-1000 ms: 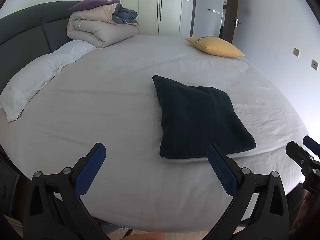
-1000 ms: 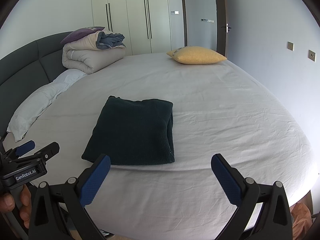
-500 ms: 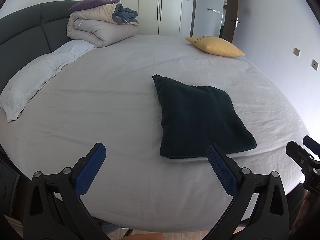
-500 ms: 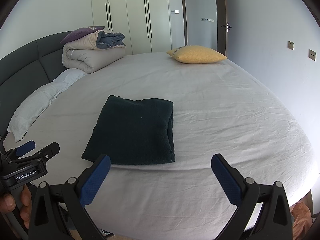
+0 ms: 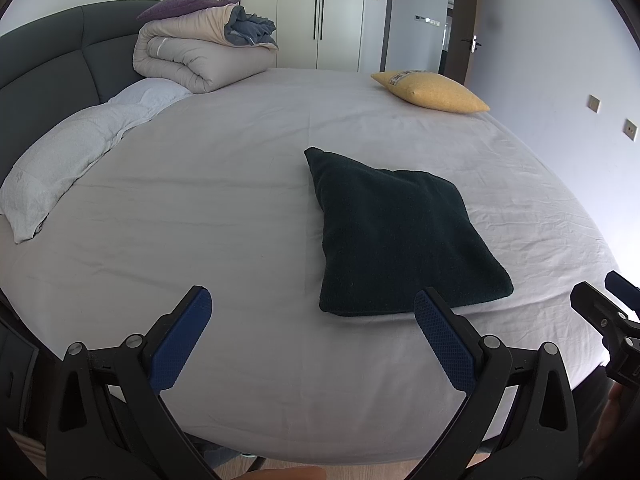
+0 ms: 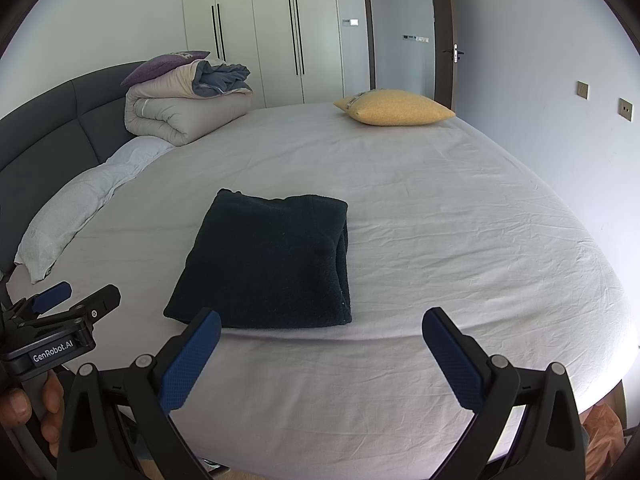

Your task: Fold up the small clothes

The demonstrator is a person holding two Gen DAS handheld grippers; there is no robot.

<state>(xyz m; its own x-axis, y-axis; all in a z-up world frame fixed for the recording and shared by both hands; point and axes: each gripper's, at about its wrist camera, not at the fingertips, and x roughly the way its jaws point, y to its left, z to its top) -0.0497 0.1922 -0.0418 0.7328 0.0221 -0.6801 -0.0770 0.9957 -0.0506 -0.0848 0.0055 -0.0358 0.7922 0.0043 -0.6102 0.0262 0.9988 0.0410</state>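
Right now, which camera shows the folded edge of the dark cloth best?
The right wrist view: the dark folded garment shows its stacked layers along its right edge there. The left wrist view shows the garment's flat top, hardly any layers.
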